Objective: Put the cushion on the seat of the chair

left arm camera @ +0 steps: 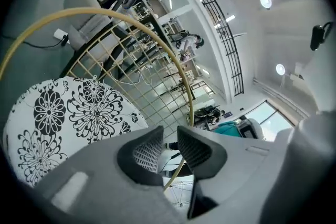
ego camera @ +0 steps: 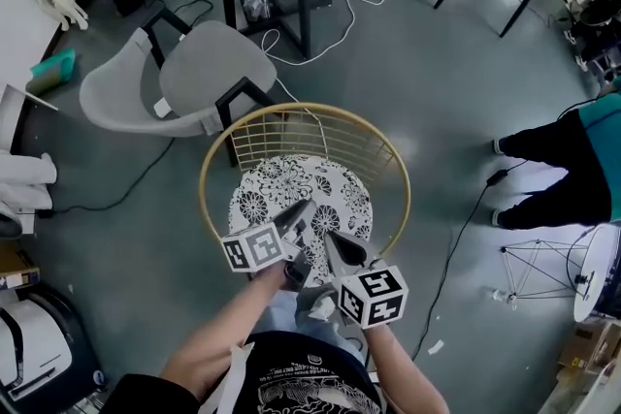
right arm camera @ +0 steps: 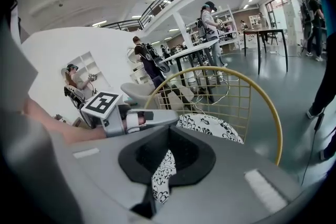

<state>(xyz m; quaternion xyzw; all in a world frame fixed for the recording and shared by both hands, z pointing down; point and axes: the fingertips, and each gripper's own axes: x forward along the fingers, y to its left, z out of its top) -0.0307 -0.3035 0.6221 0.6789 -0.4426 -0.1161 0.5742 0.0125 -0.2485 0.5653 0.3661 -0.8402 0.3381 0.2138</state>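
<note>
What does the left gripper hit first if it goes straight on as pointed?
Probably the chair's wire back, near its gold rim: the left gripper, fingers apart and empty, points past the cushion toward it. Depth is unclear.

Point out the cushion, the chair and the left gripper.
cushion (ego camera: 309, 189): head view, patterned top.
chair (left arm camera: 189, 98): left gripper view, gold rim.
left gripper (ego camera: 300, 217): head view, between its fingertips.

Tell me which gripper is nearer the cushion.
Right. The right gripper is shut on the near edge of the cushion, with fabric pinched between its jaws. The left gripper hangs open and empty beside it, just off that edge.
</note>
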